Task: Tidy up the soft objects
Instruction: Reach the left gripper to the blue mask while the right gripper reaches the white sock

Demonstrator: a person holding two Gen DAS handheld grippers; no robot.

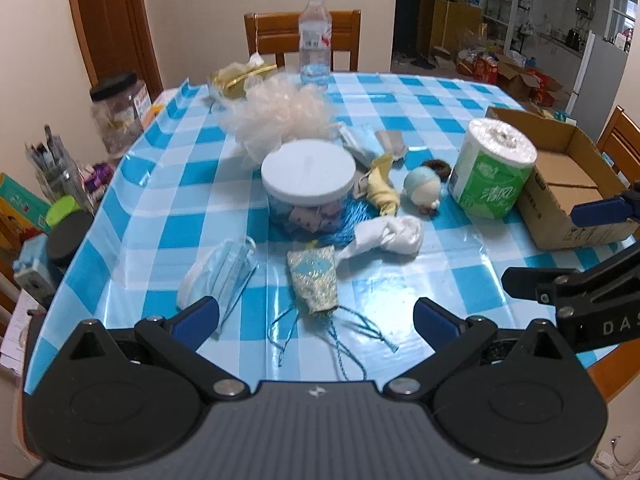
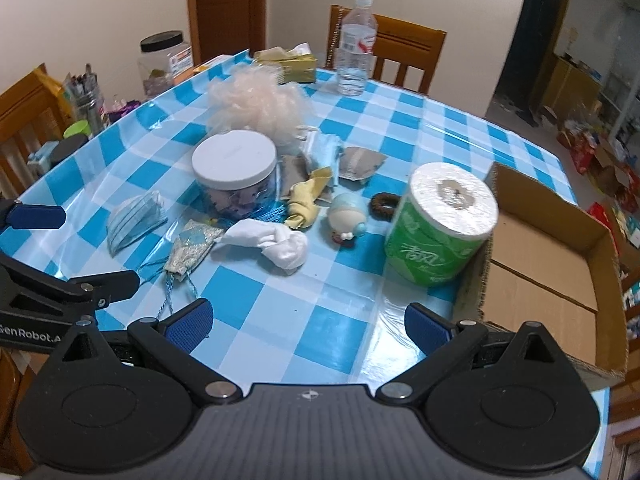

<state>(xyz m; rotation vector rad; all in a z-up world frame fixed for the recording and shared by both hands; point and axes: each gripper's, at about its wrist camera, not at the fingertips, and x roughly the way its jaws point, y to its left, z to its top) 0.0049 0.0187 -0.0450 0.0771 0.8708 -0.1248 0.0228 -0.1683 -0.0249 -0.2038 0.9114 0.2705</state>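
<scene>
On the bench [image 1: 132, 216], covered in a blue-and-white checked cloth, the soft things lie in a loose cluster. Going left to right in the left wrist view: a blue face mask [image 1: 218, 276] at 9 o'clock of the cluster; a glittery drawstring pouch [image 1: 314, 282] at 6 o'clock, its blue cords trailing toward the camera; a clear jar with a white lid [image 1: 308, 172] at the centre, with a peach mesh bath pouf [image 1: 280, 116] behind it at 12 o'clock. A knotted white cloth [image 1: 394, 236] touches the pouch's upper right corner. A yellow cloth [image 1: 384, 190] and a small pale-blue plush toy [image 1: 422, 188] lie at 2 o'clock, then a green-wrapped toilet paper roll [image 1: 490, 168] standing upright against an open cardboard box [image 1: 568, 184] at 3 o'clock.

The left gripper [image 1: 316, 322] hovers near the pouch's cords, its fingers spread wide and empty. The right gripper [image 2: 308, 324] hangs above bare cloth near the box [image 2: 540, 280], its fingers likewise wide apart, holding nothing.
</scene>
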